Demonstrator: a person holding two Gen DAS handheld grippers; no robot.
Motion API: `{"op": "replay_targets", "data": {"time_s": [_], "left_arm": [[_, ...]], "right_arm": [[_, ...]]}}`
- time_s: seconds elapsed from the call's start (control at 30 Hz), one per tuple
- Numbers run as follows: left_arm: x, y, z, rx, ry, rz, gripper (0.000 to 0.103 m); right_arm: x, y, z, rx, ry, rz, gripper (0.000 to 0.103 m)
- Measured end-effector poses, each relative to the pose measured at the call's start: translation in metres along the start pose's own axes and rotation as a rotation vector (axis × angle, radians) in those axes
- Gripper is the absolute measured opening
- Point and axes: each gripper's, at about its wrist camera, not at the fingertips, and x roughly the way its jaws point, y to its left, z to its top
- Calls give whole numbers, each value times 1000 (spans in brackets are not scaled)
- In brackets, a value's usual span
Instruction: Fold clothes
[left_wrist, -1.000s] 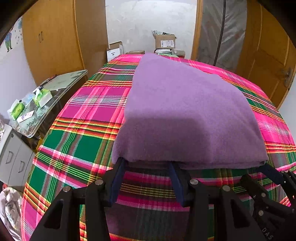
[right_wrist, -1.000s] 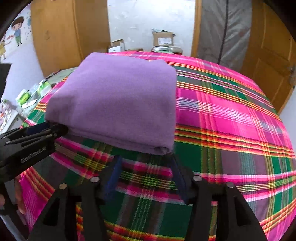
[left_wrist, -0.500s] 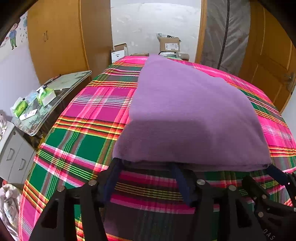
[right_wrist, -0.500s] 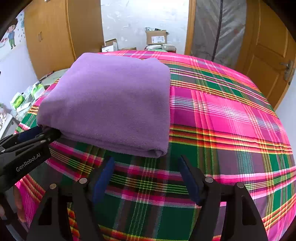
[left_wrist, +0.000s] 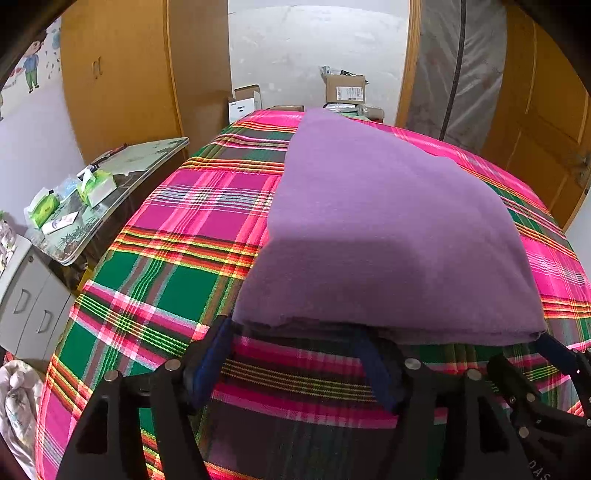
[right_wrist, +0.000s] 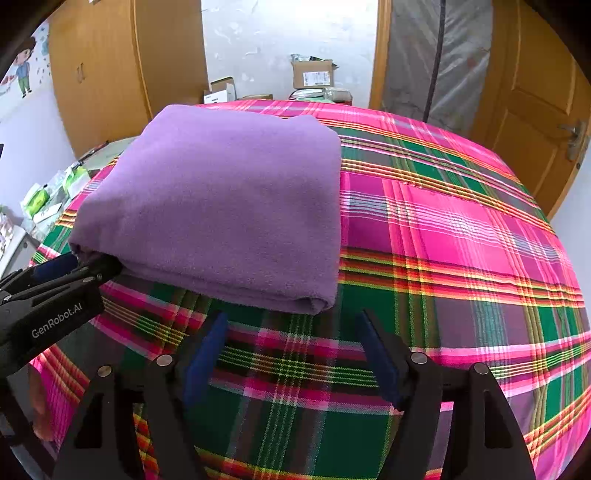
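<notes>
I see a plain purple folded cloth (right_wrist: 229, 199), pink, green and yellow plaid bedspread (right_wrist: 443, 236), black grippers with blue pads (right_wrist: 205, 354), orange-brown wooden wardrobe (left_wrist: 122, 74).

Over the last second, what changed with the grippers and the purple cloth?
The right hand-held gripper backed away from the folded purple cloth, jaws open, holding nothing. The left hand-held gripper drew back slightly too, open at the cloth's near edge. The cloth stayed folded in place on the plaid cover.
</notes>
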Motion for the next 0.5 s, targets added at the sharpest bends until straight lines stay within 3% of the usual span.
{"op": "replay_targets", "data": {"time_s": [0.5], "left_arm": [[1, 1, 1, 2, 1, 1, 69]], "right_arm": [[0, 2, 0, 1, 1, -2, 76]]}}
